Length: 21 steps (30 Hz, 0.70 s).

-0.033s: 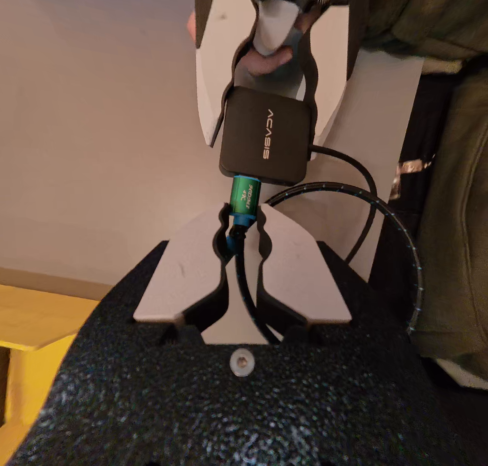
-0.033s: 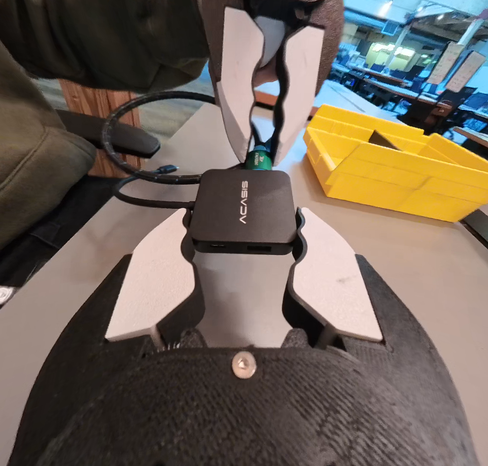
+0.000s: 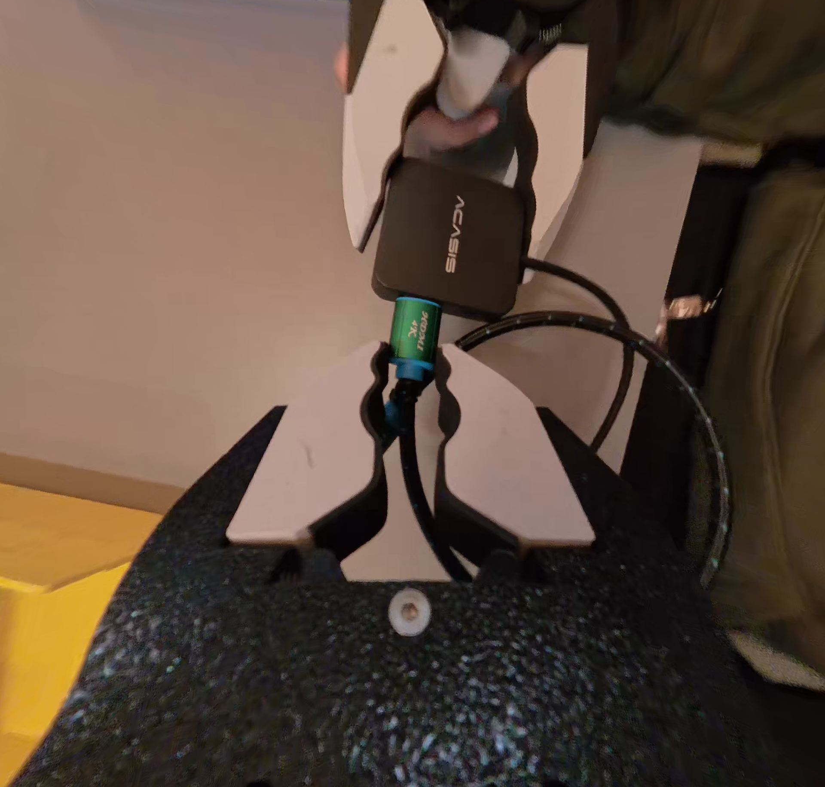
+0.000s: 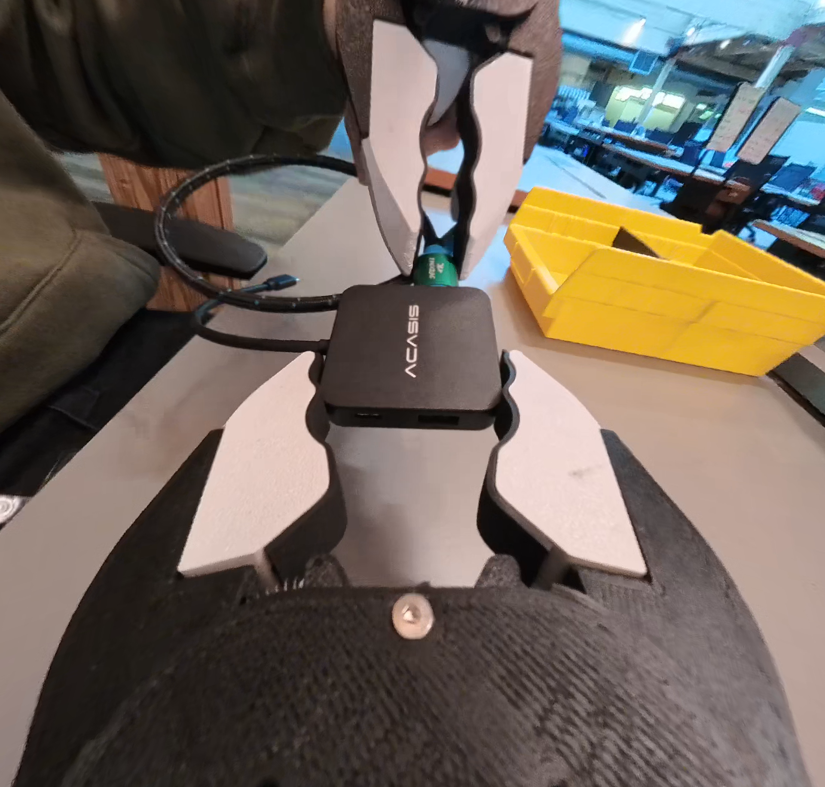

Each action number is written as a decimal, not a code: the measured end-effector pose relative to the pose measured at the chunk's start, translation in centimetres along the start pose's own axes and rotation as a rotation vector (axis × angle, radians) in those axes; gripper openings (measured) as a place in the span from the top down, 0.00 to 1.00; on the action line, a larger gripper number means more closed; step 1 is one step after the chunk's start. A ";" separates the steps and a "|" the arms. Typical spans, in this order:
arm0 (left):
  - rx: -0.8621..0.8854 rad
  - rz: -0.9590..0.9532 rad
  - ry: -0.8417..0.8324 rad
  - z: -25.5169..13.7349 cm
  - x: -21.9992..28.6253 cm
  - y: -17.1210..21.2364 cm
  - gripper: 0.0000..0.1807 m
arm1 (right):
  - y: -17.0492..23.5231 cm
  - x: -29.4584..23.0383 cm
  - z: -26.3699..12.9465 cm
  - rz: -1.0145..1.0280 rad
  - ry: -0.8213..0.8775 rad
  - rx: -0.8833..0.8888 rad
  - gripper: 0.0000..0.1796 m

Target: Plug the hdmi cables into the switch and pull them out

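Your right hand-held gripper (image 4: 413, 390) is closed on the black switch (image 4: 410, 350). Its two grey fingers press against the left and right sides of the square housing, and the switch sits level just above the grey worktop (image 4: 669, 453). The side of the switch that faces the right wrist camera shows two open ports. A thin black lead (image 4: 250, 339) leaves the switch on its left side and curves off past the worktop edge.

Your left hand-held gripper (image 3: 410, 359) is closed around the HDMI cable at the rear of its green connector (image 3: 414, 330). The blue collar at the back of the connector and the strain relief lie between the finger pads, and the braided black HDMI cable (image 3: 696, 431) runs back through the gap between the fingers and loops out to the right. The front end of the green connector meets the near edge of the switch (image 3: 451, 236); in both views the connector body touches the housing, but how deep the plug is seated cannot be told.

In the right wrist view your left hand-held gripper (image 4: 435, 265) comes in from above, fingertips on the green connector (image 4: 435, 270) at the far side of the switch. A yellow bin (image 4: 669, 292) stands on the worktop to the right, apart from the switch. A second small cable plug (image 4: 281, 281) lies to the left of the switch.
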<state>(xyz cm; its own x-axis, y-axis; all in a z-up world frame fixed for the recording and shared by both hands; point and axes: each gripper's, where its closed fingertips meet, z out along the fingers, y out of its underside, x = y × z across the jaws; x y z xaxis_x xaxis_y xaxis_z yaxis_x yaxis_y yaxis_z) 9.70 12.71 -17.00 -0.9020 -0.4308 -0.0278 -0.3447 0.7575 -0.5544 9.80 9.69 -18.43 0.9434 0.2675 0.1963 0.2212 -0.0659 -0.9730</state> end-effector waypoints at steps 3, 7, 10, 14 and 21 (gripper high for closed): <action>0.030 -0.003 0.016 0.0 -0.1 -0.4 0.90 | -0.3 0.2 -0.3 0.012 0.006 0.027 0.59; 0.052 0.016 0.033 -0.2 0.1 -0.6 0.87 | -0.5 0.1 -0.4 -0.001 0.004 0.043 0.59; 0.061 0.035 -0.011 -0.8 -0.4 -1.0 0.85 | -0.7 0.5 -0.2 -0.004 0.030 0.058 0.59; 0.369 -0.002 -0.308 -7.8 -3.3 -5.9 0.81 | -2.7 2.3 -1.5 -0.002 0.144 0.095 0.59; 0.611 -0.151 -0.538 -14.4 -6.0 -5.0 0.83 | -7.9 10.9 -13.5 0.025 0.847 0.096 0.59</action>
<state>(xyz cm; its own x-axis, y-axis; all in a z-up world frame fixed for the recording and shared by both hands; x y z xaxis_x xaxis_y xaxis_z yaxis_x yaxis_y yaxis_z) 13.06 18.54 -2.11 -0.5559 -0.8001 -0.2255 -0.1097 0.3395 -0.9342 21.70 0.10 -6.98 0.8229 -0.5447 0.1618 0.2116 0.0296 -0.9769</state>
